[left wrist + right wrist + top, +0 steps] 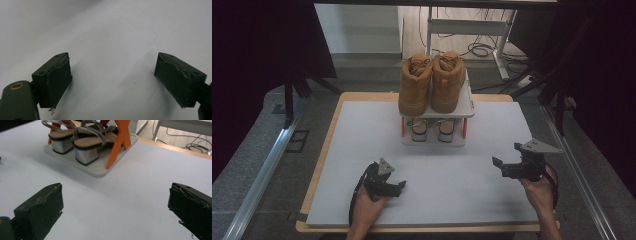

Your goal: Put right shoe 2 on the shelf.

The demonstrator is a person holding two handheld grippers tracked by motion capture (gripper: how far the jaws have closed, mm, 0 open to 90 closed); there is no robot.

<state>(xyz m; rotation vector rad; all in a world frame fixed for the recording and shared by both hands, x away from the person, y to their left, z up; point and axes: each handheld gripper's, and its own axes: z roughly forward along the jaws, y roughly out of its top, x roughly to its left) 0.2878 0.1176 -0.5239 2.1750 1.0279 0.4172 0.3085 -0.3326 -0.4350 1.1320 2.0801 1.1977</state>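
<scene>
A two-tier white shoe rack with orange legs stands at the back middle of the table. A pair of tan boots sits on its top shelf. Beneath, a pair of silver block-heel sandals rests on the bottom shelf. My left gripper lies low over the white mat at front left, open, with bare mat between its pads. My right gripper hovers at front right, aimed toward the rack, open and holding nothing.
The white mat covers a wooden table. A metal rail runs along the left, another along the right. Behind the table are a desk frame and floor cables.
</scene>
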